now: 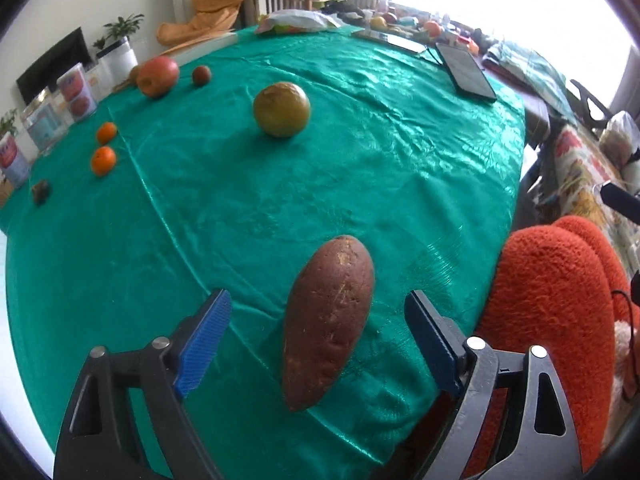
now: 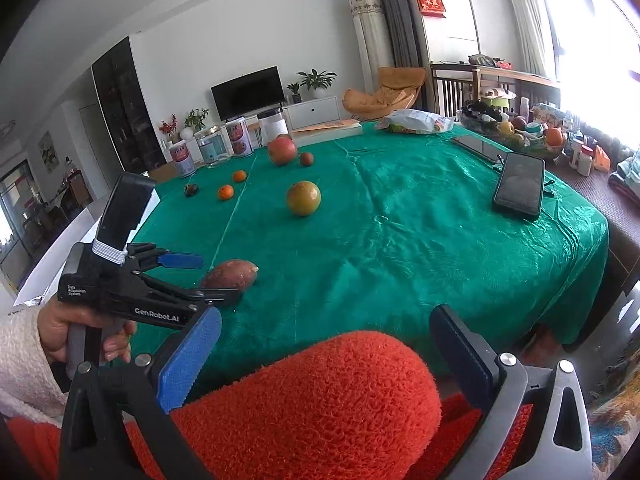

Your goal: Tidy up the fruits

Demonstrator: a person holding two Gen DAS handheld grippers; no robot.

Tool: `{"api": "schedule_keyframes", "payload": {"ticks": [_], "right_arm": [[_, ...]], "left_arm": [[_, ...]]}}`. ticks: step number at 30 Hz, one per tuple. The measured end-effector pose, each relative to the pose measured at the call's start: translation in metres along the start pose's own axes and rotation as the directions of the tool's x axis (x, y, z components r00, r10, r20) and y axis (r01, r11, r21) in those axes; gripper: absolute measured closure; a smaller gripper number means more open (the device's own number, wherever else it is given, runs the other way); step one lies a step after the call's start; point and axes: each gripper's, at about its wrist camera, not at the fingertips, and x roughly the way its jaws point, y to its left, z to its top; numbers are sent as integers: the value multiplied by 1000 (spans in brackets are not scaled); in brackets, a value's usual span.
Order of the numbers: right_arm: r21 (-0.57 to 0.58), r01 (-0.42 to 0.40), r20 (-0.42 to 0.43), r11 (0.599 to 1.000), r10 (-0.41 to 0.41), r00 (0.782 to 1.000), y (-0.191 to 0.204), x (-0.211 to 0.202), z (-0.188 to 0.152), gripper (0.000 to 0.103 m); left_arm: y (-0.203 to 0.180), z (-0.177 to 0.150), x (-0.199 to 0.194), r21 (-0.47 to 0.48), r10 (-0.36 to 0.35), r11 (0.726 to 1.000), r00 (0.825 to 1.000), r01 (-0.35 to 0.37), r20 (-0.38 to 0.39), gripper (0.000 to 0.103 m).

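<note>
While the left tongs (image 1: 318, 344) are standing open around the sweet potato (image 1: 329, 320), their blue ribbed pads (image 1: 204, 340) are not pressing on it: a gap is showing on each side in the left wrist view. The sweet potato is lying on the green cloth (image 1: 400, 160) in the lower middle of that frame, close to the near edge of the counter (image 2: 580, 280).

The risk I am seeing is this. The sweet potato is long, tapered at both ends, with dull rough brown skin, and it is lying a little slanted between the pads. If the pads are closing on a tapered part and not on the thick middle, it is likely to turn or slide out. The cloth is shiny and wrinkled, so it may be slipping or bunching under a push, and the edge is near, so the sweet potato could be rolling off onto the person's orange fleece-covered lap (image 2: 320, 392).

The right tongs (image 2: 320, 360) are also open and empty, hanging over that fluffy orange fabric at the bottom of the right wrist view.

Farther up are lying a smooth round greenish-yellow fruit (image 1: 282, 109), a red apple (image 1: 158, 76), two small glossy tangerines (image 1: 103, 160) and a dark phone (image 2: 520, 186).
</note>
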Motion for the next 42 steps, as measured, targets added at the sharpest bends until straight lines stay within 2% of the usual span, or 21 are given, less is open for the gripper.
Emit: {"api": "schedule_keyframes", "payload": {"ticks": [1,2,3,7,9,11,14,18,22,23,25,26,27,30,33,35,37,42], "right_arm": [[-1,-1,1,1000,1,1000,0,0,0,0],[0,-3,0,1000,3,1000,0,1,0,0],[1,-4,-1,1000,4,1000,0,2,0,0],[8,-9,-19,1000,9,1000,-1,7,-1,0],[5,-7,-19,1000,7,1000,-1,7,-2,0],[4,-7,-18,1000,7,1000,-1,7,-2,0],[8,-11,-30,1000,11,999,-2,11,-2,0],[0,-15,-47,1000,15,999,1,17,-3,0],[-25,-14,-56,1000,13,998,7,19,-4,0],[-29,-13,-57,1000,11,998,7,19,-4,0],[-31,-10,-58,999,8,998,8,18,-4,0],[-29,-9,-59,1000,8,998,8,18,-4,0],[-28,-11,-59,1000,10,998,9,17,-2,0],[-38,-29,-63,999,27,998,13,19,11,0],[-99,-38,-74,994,30,997,30,26,28,0],[-153,-47,-81,987,35,996,45,34,36,0],[-192,-69,-88,979,53,995,58,44,43,0],[-232,-118,-104,965,96,990,85,75,54,0]], "left_arm": [[1,-2,2,9,10,1000,1000,-10,-16,38],[1,-3,4,10,2,1000,1000,-1,-24,54],[3,-3,3,-8,-13,1000,1000,13,-10,62],[27,-2,-3,-112,30,993,999,-28,14,62],[55,-3,-7,-206,82,976,996,-74,31,62],[90,-4,-12,-303,151,944,988,-134,35,62],[146,-13,-18,-432,257,872,966,-230,6,62],[198,-27,-19,-531,363,781,931,-328,-42,62],[216,-38,-9,-564,385,741,919,-364,-88,61],[215,-39,-7,-566,387,737,917,-370,-96,60],[211,-42,-8,-563,404,732,910,-384,-95,42],[207,-42,-11,-558,413,733,906,-389,-90,22],[202,-42,-15,-551,428,735,901,-395,-76,13],[184,-44,-25,-505,453,757,890,-414,-51,12],[174,-51,-27,-476,448,773,892,-418,-56,12],[171,-57,-28,-483,430,780,901,-398,-49,12],[170,-65,-30,-500,419,777,907,-383,-44,12],[177,-81,-33,-571,394,746,918,-343,-38,12]]}}
